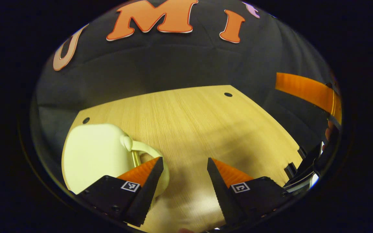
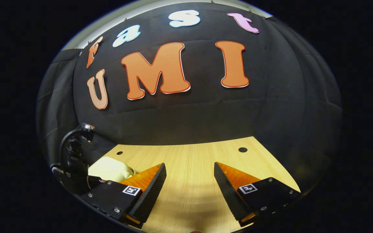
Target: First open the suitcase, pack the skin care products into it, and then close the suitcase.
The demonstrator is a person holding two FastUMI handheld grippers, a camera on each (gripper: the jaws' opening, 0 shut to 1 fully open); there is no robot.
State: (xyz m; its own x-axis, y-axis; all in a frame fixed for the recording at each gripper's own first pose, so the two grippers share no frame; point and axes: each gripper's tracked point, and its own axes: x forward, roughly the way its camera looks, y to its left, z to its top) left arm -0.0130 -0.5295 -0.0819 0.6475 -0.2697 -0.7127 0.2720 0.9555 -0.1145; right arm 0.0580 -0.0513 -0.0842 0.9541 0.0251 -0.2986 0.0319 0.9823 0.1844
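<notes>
A small cream suitcase [image 1: 92,152] lies shut on the wooden table [image 1: 189,123], its looped handle [image 1: 149,150] pointing right. In the left gripper view my left gripper [image 1: 185,161] is open, its left finger [image 1: 144,171] just in front of the handle, with bare table between the jaws. In the right gripper view my right gripper [image 2: 189,168] is open over the table with nothing between its fingers. The suitcase [image 2: 110,169] lies to its left, and the left gripper [image 2: 71,168] shows dark beside it. No skin care products are visible.
Black cloth walls close the table on the far and side edges. Round holes [image 1: 228,94] mark the table's corners. In the left gripper view the right gripper's orange and black body [image 1: 312,94] stands at the far right edge.
</notes>
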